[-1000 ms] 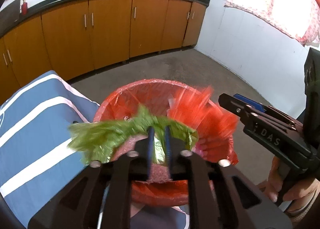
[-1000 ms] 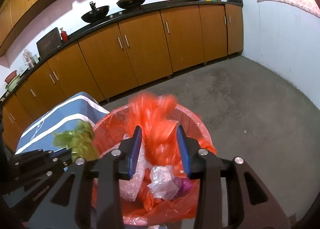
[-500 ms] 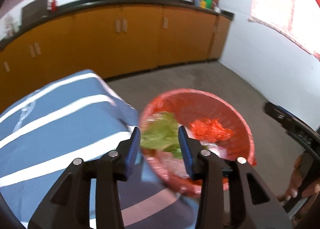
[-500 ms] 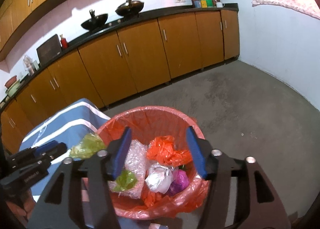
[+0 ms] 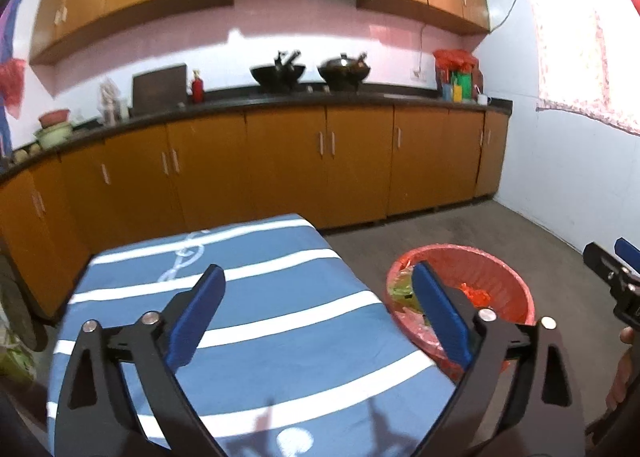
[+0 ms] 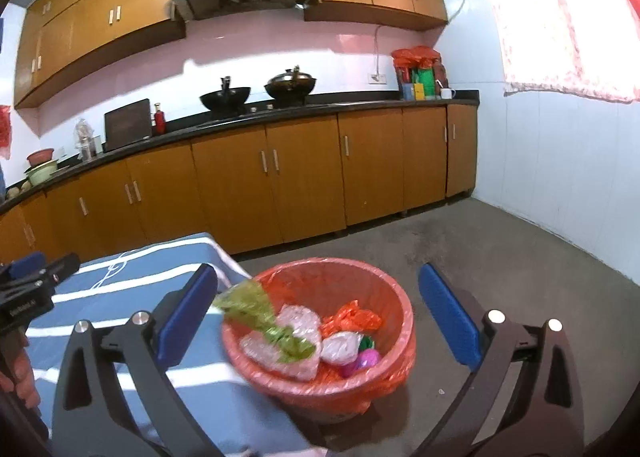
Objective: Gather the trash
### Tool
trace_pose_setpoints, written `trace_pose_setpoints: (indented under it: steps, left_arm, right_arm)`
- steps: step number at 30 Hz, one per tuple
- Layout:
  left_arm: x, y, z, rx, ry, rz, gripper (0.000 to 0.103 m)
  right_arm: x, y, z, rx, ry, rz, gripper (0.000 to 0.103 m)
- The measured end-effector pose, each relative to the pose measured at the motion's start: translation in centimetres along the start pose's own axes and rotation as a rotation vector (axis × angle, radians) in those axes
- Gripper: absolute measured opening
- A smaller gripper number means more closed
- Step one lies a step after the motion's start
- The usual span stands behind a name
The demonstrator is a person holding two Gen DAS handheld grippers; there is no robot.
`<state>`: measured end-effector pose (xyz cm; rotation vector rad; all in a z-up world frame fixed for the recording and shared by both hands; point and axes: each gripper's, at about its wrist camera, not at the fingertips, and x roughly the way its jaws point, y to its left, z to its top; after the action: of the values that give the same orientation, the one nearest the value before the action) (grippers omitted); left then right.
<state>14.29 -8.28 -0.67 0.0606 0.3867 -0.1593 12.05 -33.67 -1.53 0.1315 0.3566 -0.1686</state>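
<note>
The right tongs [image 6: 318,311] gape wide above the bin [image 6: 396,341]. Inside the bin lie a green wrapper [image 6: 260,317], bubble wrap [image 6: 296,341], an orange bag [image 6: 352,319]. The striped desk [image 6: 108,297] touches the bin's left; the left tongs [image 6: 34,277] hover beyond.

Left tongs [image 5: 320,317] and right tongs [image 6: 318,313], both spread wide, unladen.

green bag [image 6: 256,317] motion-blurred, bin [image 5: 508,281] partly hidden — finger [image 5: 440,313] in front

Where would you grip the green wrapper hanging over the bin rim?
Take the green wrapper at its wide end, draped outside the red-lined bin on the table side. Come from above-left with the right gripper; the narrow end lies among trash inside.
</note>
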Motion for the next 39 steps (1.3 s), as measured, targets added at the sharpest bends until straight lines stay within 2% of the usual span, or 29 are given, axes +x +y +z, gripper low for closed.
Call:
trace_pose_setpoints:
  steps: [8,15,28,39]
  left_arm:
    - [-5.6,0.0,-2.6,0.03,-0.036,0.038,0.099]
    - [-8.2,0.9,-3.8,0.028,-0.05,0.068,0.101]
    - [-10.9,3.1,-6.0,-0.017,-0.043,0.092,0.101]
    - [-12.5,4.5,-7.0,-0.035,-0.044,0.11,0.101]
  right_arm:
    - [-4.6,2.3,-2.0,-0.01,0.033,0.019,0.099]
    - [-8.0,3.9,-3.0,-0.042,0.027,0.021,0.099]
    - [-10.9,6.3,-4.2,-0.077,-0.004,0.026,0.099]
    - [-12.5,6.7,-5.0,-0.084,-0.011,0.024,0.099]
